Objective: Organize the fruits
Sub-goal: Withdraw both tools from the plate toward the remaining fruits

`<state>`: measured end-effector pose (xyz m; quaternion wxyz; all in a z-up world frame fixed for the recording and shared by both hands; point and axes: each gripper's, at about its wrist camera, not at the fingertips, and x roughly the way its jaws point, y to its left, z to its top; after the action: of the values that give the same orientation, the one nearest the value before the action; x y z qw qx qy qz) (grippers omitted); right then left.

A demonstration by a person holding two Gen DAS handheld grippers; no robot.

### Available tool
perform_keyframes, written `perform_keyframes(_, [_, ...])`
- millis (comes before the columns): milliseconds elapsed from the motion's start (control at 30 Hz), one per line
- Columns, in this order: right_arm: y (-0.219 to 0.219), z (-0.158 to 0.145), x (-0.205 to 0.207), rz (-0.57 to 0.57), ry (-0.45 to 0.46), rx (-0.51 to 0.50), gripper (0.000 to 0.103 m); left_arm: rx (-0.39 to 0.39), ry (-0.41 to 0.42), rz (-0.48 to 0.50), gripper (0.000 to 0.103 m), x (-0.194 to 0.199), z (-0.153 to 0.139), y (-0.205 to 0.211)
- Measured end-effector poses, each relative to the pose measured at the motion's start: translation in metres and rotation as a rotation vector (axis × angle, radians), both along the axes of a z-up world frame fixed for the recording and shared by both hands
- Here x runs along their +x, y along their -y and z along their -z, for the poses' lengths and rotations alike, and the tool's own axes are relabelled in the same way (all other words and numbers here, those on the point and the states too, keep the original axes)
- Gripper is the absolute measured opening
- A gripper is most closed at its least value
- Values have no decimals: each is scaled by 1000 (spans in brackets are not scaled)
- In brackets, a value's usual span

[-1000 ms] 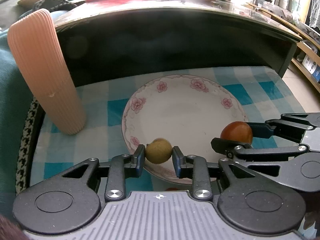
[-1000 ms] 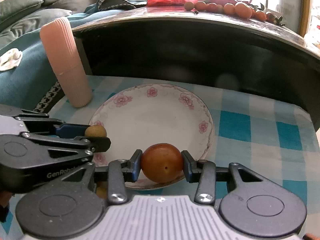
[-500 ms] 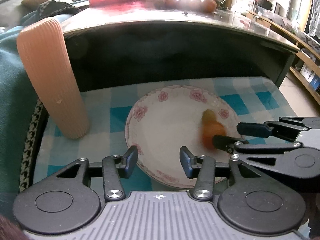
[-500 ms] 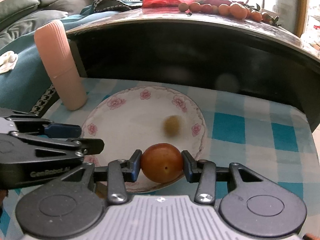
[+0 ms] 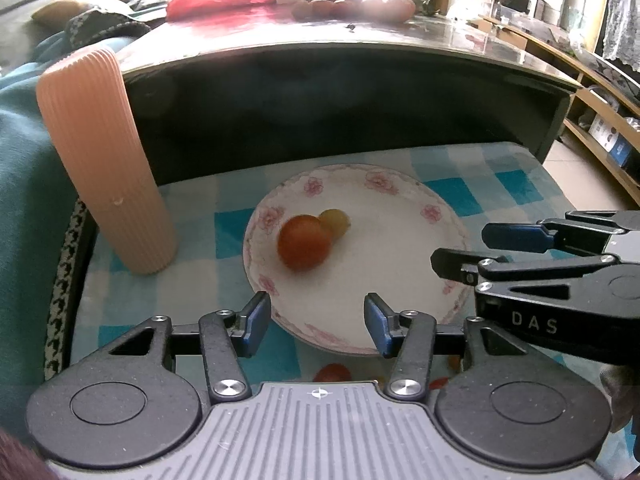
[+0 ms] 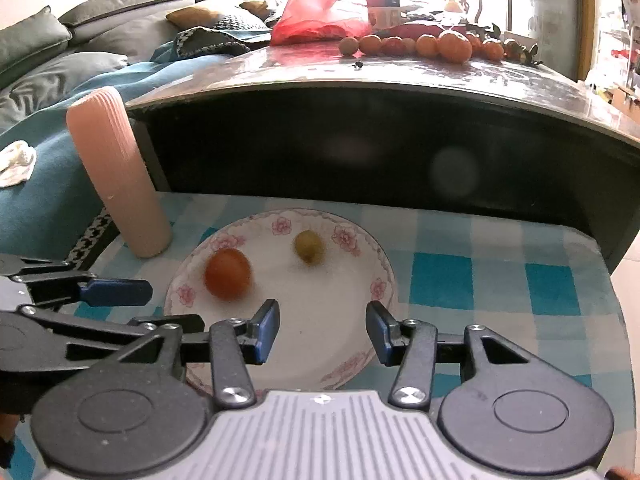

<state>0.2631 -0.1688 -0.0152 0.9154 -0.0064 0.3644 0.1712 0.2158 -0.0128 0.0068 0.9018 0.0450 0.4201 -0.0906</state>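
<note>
A blue-and-white checked cloth (image 6: 448, 292) covers the low surface beneath a dark glossy tabletop (image 6: 400, 76) bearing a row of oranges (image 6: 424, 45). The white floral-rimmed plate (image 6: 352, 340) holds a blurred orange-red round fruit (image 6: 228, 274) and a small yellow-green fruit (image 6: 309, 246). Left gripper (image 5: 318, 318) and right gripper (image 6: 322, 330) both have jaws spread, empty.

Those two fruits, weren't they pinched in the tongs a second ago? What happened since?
Both were let go. The left tongs opened first, dropping the small yellow-green fruit; then the right tongs released the red-orange fruit. Both now sit on the flowered plate, blurred, likely still rolling. Both tongs stand open and empty. The plate and the pink ribbed cylinder stayed put.
</note>
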Motion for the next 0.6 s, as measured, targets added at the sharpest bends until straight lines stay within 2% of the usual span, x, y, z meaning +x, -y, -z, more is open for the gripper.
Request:
perform_keyframes(400, [13,-14,-38,23,-8,-12,61,-28,24,28,62,-37,-15,4])
perform_keyframes(600, [20,-21,-62,33,4,0,61,-41,3,31,62,-55,-9,9])
